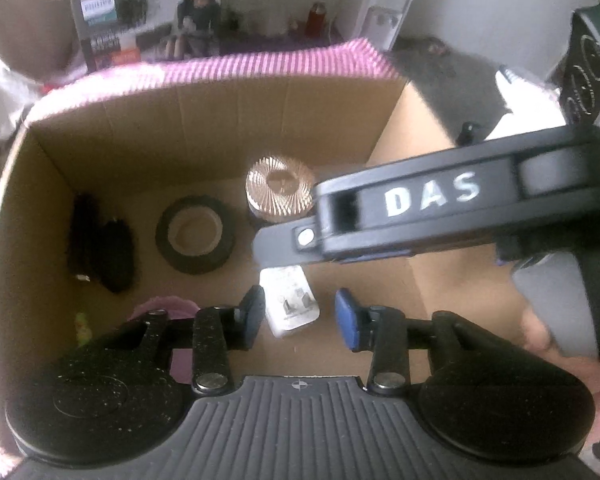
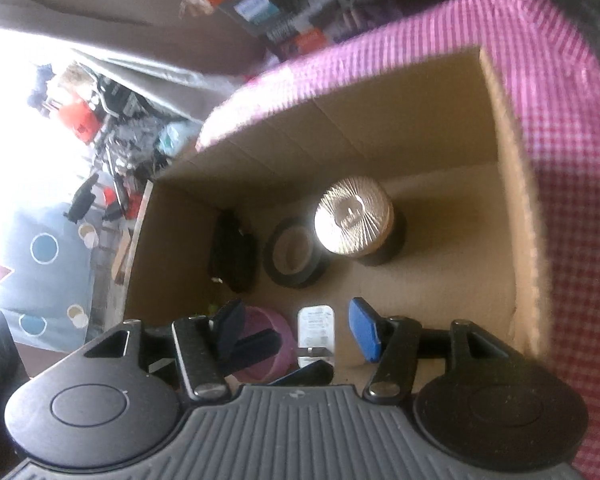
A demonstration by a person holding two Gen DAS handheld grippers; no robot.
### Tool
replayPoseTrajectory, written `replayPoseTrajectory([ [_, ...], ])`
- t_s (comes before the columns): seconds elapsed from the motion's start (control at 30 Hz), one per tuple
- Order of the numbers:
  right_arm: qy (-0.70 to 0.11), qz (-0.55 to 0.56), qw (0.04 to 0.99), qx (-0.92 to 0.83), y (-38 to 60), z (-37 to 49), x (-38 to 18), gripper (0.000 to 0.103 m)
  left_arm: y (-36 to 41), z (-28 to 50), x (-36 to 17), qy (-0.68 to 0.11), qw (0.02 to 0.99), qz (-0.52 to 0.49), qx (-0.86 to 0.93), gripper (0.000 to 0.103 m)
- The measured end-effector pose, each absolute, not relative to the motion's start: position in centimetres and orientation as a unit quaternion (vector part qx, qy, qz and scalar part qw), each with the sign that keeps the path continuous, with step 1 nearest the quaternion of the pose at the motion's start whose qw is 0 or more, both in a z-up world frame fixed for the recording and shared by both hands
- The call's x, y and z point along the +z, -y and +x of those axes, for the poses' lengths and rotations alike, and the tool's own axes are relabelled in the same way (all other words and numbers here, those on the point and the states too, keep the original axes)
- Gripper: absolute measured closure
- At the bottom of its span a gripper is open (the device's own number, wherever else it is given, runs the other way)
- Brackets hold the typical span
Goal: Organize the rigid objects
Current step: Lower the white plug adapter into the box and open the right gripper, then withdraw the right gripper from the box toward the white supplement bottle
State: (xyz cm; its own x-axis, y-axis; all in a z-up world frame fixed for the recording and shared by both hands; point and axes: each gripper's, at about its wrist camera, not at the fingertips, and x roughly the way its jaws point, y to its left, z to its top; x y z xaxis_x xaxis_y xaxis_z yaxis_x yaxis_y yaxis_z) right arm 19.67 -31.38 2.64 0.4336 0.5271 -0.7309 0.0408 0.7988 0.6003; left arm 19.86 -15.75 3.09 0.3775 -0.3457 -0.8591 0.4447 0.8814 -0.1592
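The fingers of the left gripper (image 1: pixel 300 318) stand apart with nothing pressed between them; a white plug adapter (image 1: pixel 290 302) lies on the box floor in the gap below, and the pads do not touch it. The fingers of the right gripper (image 2: pixel 296 332) are also parted and empty, hanging over the same white adapter as seen from its own camera. In the left wrist view the right gripper's dark body crosses the frame above the box, held by a hand at the right edge.

Both tools hover over an open cardboard box (image 1: pixel 204 116) whose outer faces carry a pink checked covering. Inside it already rest a dark roll of tape (image 1: pixel 196 234), a round copper-finned part (image 1: pixel 280 192) standing upright beside the roll, a black object (image 1: pixel 104 240) near the left wall whose kind cannot be told, and something pink (image 2: pixel 260 344) at the near edge.

Judging from this, several rigid items are already gathered in the box and the adapter looks set down, so the sorting seems well under way. In the right wrist view more clutter (image 2: pixel 120 136) lies outside the box, too blurred to name; whether it belongs to the task cannot be told.
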Motion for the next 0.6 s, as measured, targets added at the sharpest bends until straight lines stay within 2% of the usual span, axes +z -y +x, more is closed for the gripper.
replayPoseTrajectory([
  [0.2,-0.423,0.263,0.852,0.162,31.6,14.5,7.7,0.042,13.4,15.4,6.9,-0.424,0.867,0.05,-0.257,0.043],
  [0.27,-0.389,0.25,0.871,0.163,31.5,12.1,9.3,0.04,12.3,13.6,8.0,-0.4,0.878,0.046,-0.26,0.033],
  [0.43,-0.317,0.229,0.907,0.159,31.0,6.3,11.3,0.022,8.5,9.4,9.3,-0.343,0.905,0.034,-0.25,0.01],
  [0.5,-0.299,0.227,0.914,0.154,30.5,4.4,11.2,0.007,7.3,8.3,9.0,-0.336,0.91,0.031,-0.241,0.007],
  [0.6,-0.281,0.218,0.923,0.147,29.5,2.0,10.7,0.002,5.8,7.0,8.1,-0.334,0.912,0.032,-0.234,0.004],
])
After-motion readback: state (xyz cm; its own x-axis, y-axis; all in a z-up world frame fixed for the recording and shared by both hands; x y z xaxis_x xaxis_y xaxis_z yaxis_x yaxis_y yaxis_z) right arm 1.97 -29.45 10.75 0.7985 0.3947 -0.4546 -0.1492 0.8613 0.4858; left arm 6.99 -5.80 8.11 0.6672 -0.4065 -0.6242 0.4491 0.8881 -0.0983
